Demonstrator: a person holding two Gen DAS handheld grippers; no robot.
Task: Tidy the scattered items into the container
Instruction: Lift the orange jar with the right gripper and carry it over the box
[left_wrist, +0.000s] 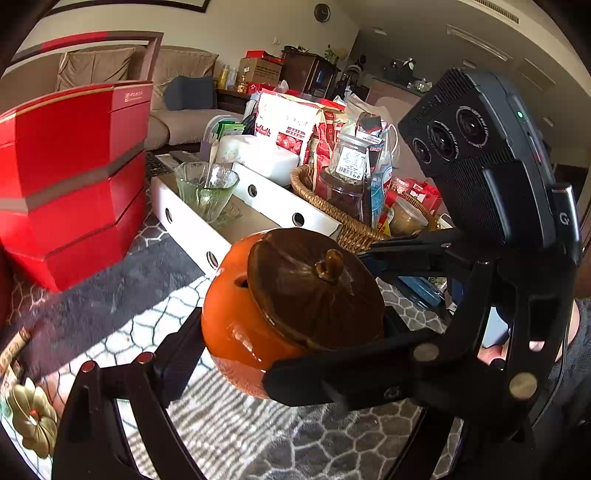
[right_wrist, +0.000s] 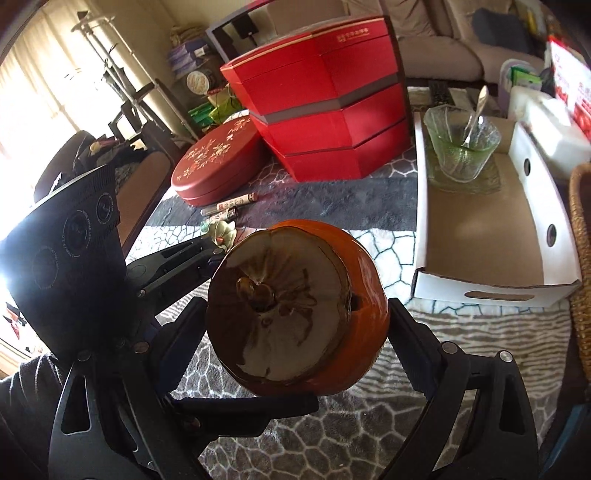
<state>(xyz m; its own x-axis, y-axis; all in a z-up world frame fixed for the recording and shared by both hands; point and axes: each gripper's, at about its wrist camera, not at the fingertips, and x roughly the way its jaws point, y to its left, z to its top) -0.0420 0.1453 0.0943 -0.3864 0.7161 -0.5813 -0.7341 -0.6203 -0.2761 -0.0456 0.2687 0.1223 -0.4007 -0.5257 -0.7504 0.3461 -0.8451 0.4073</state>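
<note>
Your table (right_wrist: 332, 199), covered by a grey patterned cloth, carries the stacked red boxes (right_wrist: 332, 110) at eleven o'clock in the right wrist view and the white cardboard tray (right_wrist: 480, 236) at two o'clock, a green glass bowl (right_wrist: 461, 147) standing in its far end. You hold the orange pumpkin pot (right_wrist: 299, 314) with its brown lid (right_wrist: 277, 306) up off the table at picture centre, tilted. Your left gripper (left_wrist: 291, 332) has its jaws clenched on the pot's sides, spread wide; your right gripper (right_wrist: 295, 343) grasps the same pot from the other side.
</note>
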